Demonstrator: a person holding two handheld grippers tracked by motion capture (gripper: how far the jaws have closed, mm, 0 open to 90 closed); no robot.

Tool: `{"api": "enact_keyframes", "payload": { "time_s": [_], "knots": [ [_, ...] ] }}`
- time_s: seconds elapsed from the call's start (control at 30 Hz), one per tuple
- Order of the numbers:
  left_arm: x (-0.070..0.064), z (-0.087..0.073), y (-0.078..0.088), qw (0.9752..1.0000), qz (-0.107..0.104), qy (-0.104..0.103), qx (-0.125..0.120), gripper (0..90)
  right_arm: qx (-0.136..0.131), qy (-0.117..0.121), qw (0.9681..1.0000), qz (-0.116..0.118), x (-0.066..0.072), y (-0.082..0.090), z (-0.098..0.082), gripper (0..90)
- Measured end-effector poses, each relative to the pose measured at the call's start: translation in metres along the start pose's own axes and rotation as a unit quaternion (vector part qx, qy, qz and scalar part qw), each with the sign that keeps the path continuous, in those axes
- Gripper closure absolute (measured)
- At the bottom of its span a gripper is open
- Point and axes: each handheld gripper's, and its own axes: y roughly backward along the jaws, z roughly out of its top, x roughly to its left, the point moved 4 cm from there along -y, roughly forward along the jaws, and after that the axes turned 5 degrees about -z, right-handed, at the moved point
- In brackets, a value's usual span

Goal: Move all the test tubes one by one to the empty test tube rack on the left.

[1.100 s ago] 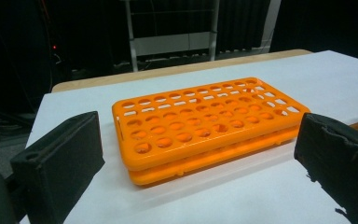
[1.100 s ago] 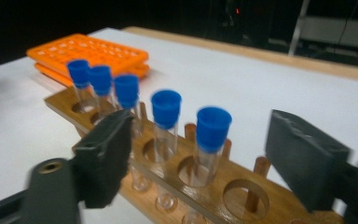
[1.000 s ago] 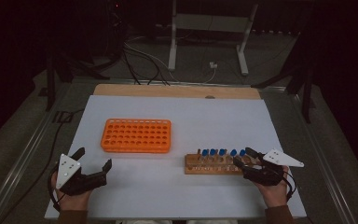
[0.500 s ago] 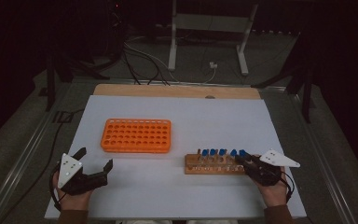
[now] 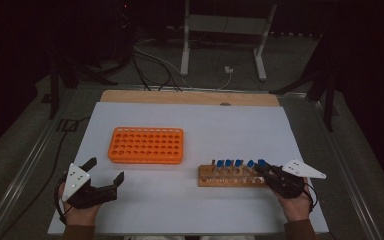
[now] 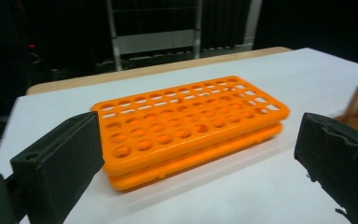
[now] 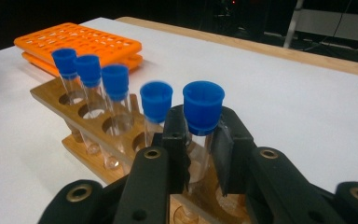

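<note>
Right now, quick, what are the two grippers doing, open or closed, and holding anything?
Left gripper: open, holding nothing, facing the orange tube rack.
Right gripper: jaws have just closed on the blue-capped test tube at the near end of the wooden rack.

No legible text or labels

Lab bench, test-tube racks (image 5: pixel 146 145), capped tubes (image 7: pixel 202 122), dark room

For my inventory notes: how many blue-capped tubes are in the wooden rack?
5. All stand in one row in the wooden rack: four free tubes, and the end tube clamped by the right gripper. None seems hidden.
</note>
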Motion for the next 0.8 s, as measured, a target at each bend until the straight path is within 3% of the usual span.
{"api": "enact_keyframes", "payload": {
  "time_s": [0.2,0.27,0.47,0.8],
  "knots": [
    [-0.005,0.006,-0.005,0.9995,-0.032,-0.001,-0.004,1.9,-0.001,0.001,1.0,0.002,0.0,0.007,0.012,76.4],
    [-0.008,0.013,-0.007,0.999,-0.042,-0.007,-0.017,1.9,-0.003,-0.002,1.0,0.004,-0.001,0.009,0.016,76.4],
    [-0.009,0.018,-0.013,0.9985,-0.052,-0.004,-0.015,1.9,-0.01,-0.007,0.9998,0.012,-0.002,0.018,0.03,76.5],
    [-0.008,0.04,-0.016,0.998,-0.053,-0.001,-0.034,1.5,-0.028,0.016,0.9995,0.002,-0.002,0.027,0.058,76.6]
  ]
}}
